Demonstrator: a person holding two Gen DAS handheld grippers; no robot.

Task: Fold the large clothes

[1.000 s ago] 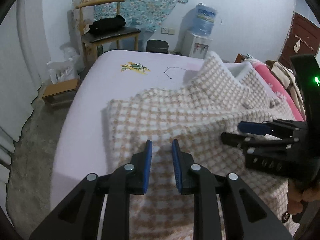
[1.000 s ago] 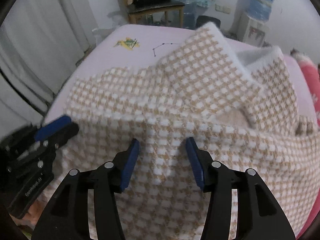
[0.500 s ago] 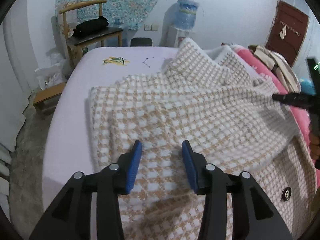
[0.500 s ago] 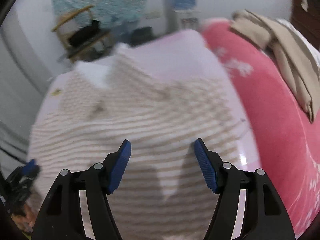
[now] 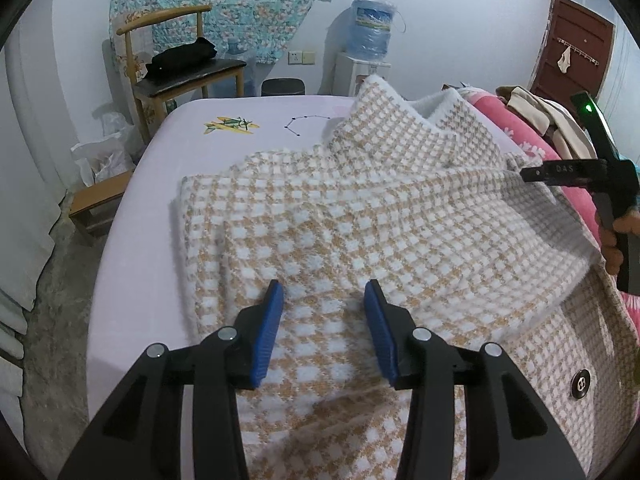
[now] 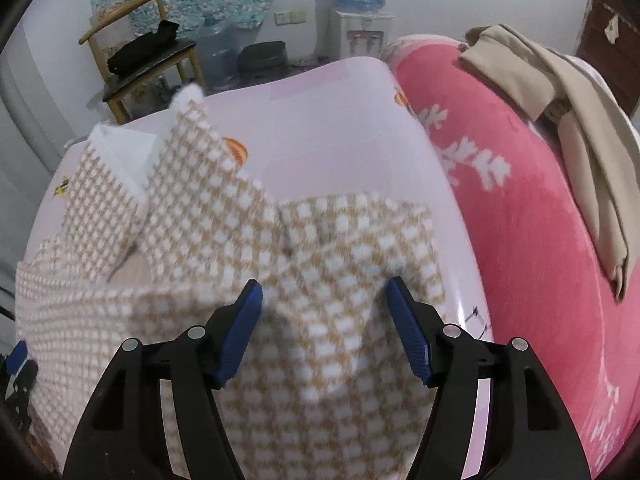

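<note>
Checked coat spread across lilac bed, one panel laid over body, collar propped at far end; fold judged partly made. Left gripper poised above near hem, jaws parted, nothing held. Right gripper likewise spread wide, empty, over coat's right side, beside pink blanket.

Two handheld grippers, both with black arms and blue pads. The left gripper points forward and slightly down, its jaws spread apart with nothing between the pads. The right gripper has its jaws spread wider, also holding nothing. Seen from the left wrist camera, the right gripper sits off to the right, held by the person's hand.
</note>
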